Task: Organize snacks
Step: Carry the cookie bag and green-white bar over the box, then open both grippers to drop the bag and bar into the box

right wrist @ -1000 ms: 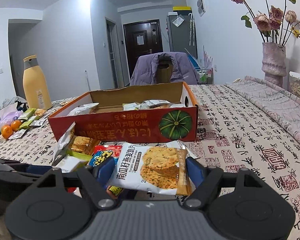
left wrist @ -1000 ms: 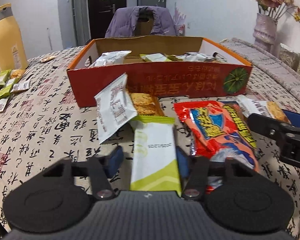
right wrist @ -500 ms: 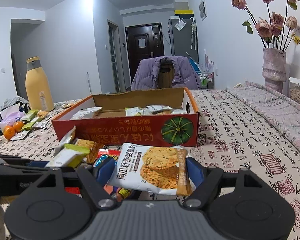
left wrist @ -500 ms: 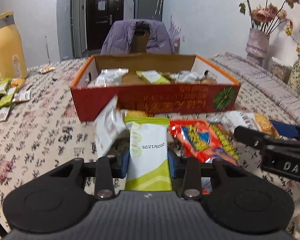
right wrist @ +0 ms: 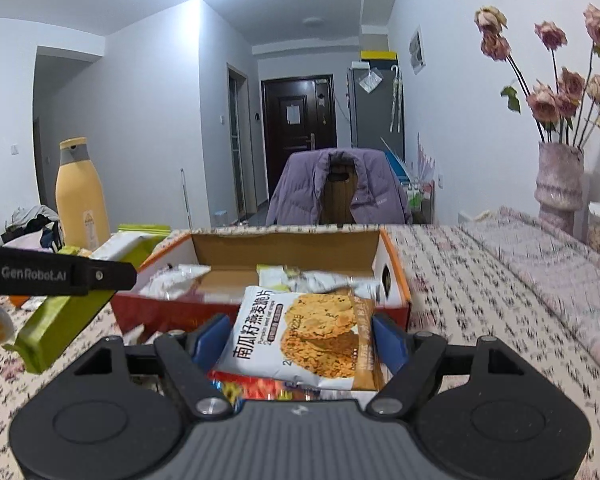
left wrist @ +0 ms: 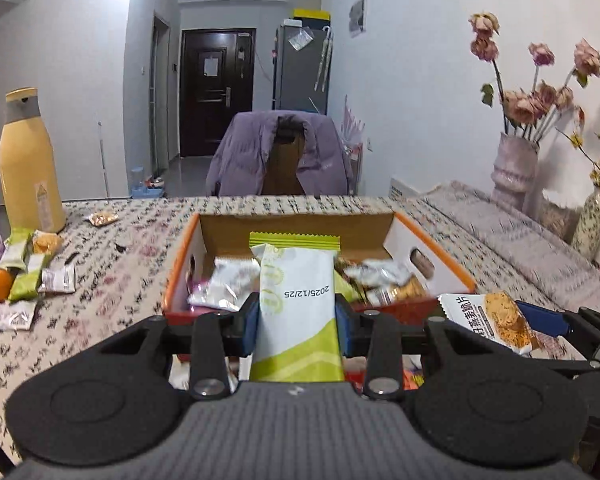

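In the left wrist view the green-and-white packet [left wrist: 296,312] covers the middle of the snack box [left wrist: 440,256], so what lies behind it there cannot be seen, and the packet's lower end is lost behind the left gripper [left wrist: 296,322] body. The box's near wall is mostly hidden too. The oat crisp packet [left wrist: 488,322], right of the box, is partly covered by a dark bar. In the right wrist view the oat crisp packet [right wrist: 304,340] hides the red wrapper [right wrist: 256,386] beneath it, whose print is unreadable. The patterned worktop [right wrist: 500,300] right of the box [right wrist: 396,264] is motion-blurred.
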Available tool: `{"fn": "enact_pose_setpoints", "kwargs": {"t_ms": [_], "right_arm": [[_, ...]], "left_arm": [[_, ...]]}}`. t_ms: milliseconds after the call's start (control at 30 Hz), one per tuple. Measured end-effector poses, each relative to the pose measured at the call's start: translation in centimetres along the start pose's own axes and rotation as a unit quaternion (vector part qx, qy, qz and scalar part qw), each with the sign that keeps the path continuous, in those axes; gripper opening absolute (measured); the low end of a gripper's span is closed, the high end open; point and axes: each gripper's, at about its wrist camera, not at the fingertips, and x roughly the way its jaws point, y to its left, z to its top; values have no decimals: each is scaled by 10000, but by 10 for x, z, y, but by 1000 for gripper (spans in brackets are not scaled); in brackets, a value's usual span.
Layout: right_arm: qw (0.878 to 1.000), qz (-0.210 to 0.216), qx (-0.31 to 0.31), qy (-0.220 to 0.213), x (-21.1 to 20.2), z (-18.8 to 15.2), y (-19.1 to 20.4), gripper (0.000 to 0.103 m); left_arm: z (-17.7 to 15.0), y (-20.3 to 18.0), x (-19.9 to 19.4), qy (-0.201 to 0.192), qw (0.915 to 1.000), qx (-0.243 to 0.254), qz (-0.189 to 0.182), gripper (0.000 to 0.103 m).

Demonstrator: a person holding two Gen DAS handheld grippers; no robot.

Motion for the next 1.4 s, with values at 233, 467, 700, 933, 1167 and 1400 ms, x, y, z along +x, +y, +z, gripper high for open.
{"fn": "enact_pose_setpoints", "kwargs": {"t_ms": [233,467,700,933,1167,1400], "right_arm": [[9998,18,-63,-188,23,29,-1,77],[9997,45,-87,-203,59,51,-3,77],[9999,30,-102,-123,100,66,-3,77],[9999,45,83,92,136,55,-11,77],[9991,-43,129,396,155,42,-18,77],[9986,-141,29,504,162,36,-14,80]], "left_arm": [[23,13,22,-69,9997,-208,46,38],[46,26,50,-95,9991,-413,81,38],[62,32,86,-70,9984,-545,127,38],[57,43,123,34,9968,-771,195,38],[42,55,153,372,9955,-850,183,38],[34,58,161,473,9952,-837,162,40]]}}
